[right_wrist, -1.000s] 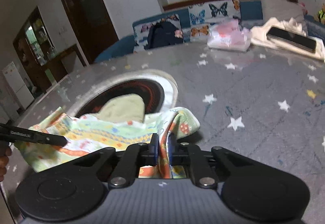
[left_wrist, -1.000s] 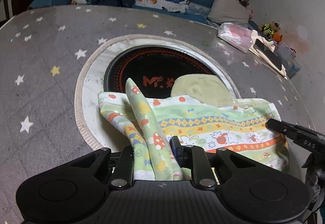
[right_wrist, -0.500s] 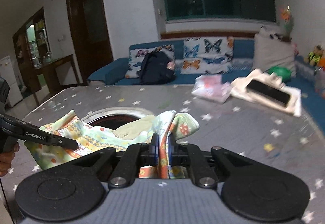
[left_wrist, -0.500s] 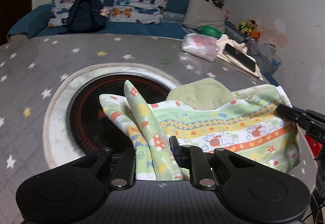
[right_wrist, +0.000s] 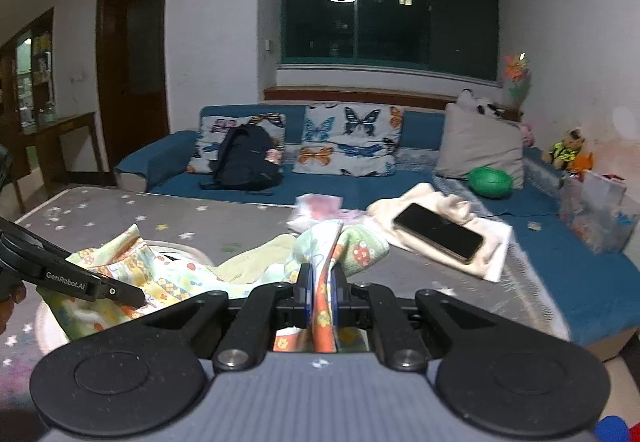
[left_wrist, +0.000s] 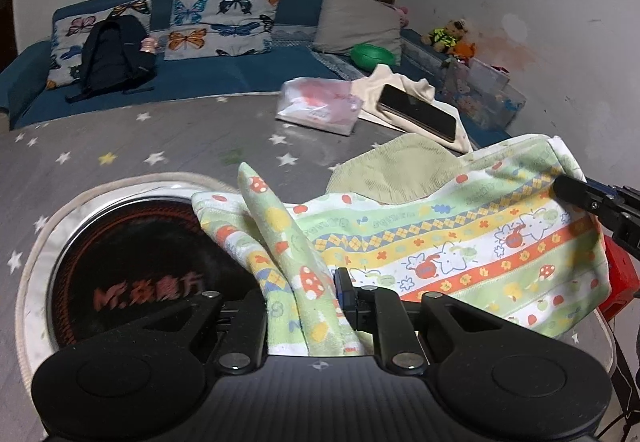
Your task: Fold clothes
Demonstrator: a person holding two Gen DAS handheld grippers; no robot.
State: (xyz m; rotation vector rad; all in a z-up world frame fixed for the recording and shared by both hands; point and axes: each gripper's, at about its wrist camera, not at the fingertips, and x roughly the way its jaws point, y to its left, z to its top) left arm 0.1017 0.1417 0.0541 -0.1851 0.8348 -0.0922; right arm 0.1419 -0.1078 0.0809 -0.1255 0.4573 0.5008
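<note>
A small printed garment (left_wrist: 460, 242) in green, yellow and orange stripes with mushrooms hangs stretched between my two grippers above the grey starred table (left_wrist: 160, 145). Its plain green lining shows at the top. My left gripper (left_wrist: 304, 294) is shut on one corner of it. My right gripper (right_wrist: 322, 286) is shut on the other corner (right_wrist: 348, 246). The right gripper's fingers (left_wrist: 580, 197) show at the right in the left wrist view. The left gripper's fingers (right_wrist: 80, 278) show at the left in the right wrist view.
A round black cooktop (left_wrist: 132, 262) with a white rim is set in the table under the garment. A pink tissue pack (left_wrist: 316, 105) and a phone (left_wrist: 416, 111) on a cream cloth lie at the table's far edge. A blue sofa (right_wrist: 400, 177) with a backpack stands behind.
Both grippers have lifted the garment off the table and tilted up, so the sofa and room now fill the views. The garment hangs taut between them.
</note>
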